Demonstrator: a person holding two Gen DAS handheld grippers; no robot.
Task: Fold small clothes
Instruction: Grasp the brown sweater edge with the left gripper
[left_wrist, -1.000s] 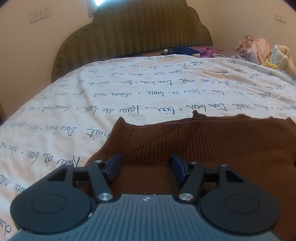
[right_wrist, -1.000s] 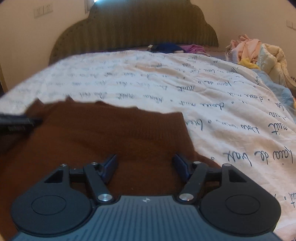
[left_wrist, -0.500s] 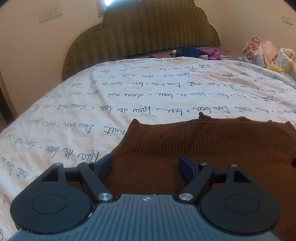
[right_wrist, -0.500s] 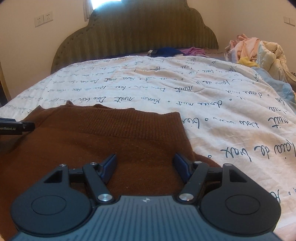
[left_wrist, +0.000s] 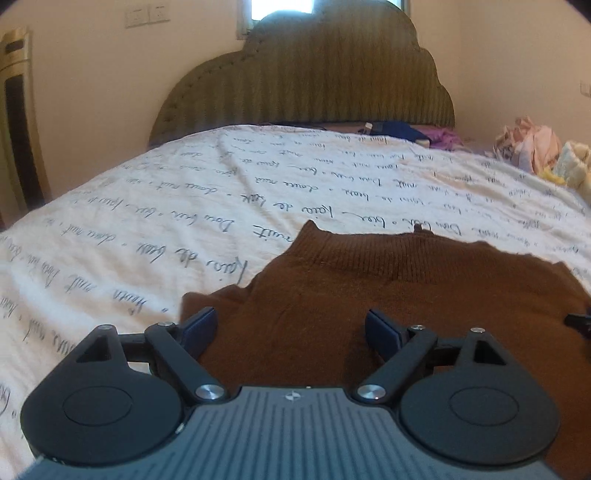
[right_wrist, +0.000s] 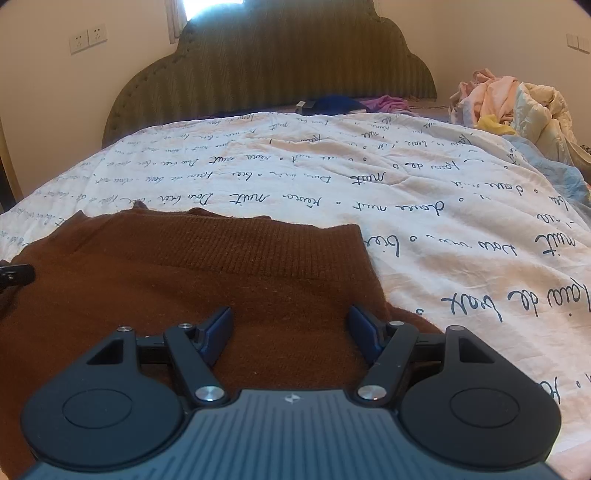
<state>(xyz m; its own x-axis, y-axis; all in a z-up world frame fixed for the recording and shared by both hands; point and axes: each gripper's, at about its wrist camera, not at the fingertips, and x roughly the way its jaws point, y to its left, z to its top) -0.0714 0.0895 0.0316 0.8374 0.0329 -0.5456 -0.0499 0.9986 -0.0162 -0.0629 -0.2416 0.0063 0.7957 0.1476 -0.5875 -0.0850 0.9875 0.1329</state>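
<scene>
Your two grippers, left gripper (left_wrist: 290, 328) just widening and right gripper (right_wrist: 290, 328), hover unclenched, grasping nothing, over one brown ribbed knit sweater (right_wrist: 207, 280) on one script-printed white quilt (right_wrist: 424, 192).

The brown sweater (right_wrist: 207, 280) is a soft, fuzzy knit, ribbed along its far band. Under it the bedspread (right_wrist: 424, 192) is matt, faintly quilted cotton. The headboard (left_wrist: 317, 77) looks like ribbed, studded fabric. The grippers' housings are matt black plastic with shiny metal screws.

This is a bedroom in a home: a bed (right_wrist: 424, 192) with script-printed cover, an upholstered headboard (right_wrist: 273, 70) behind it, wall sockets (right_wrist: 88, 38) left of the headboard.
</scene>
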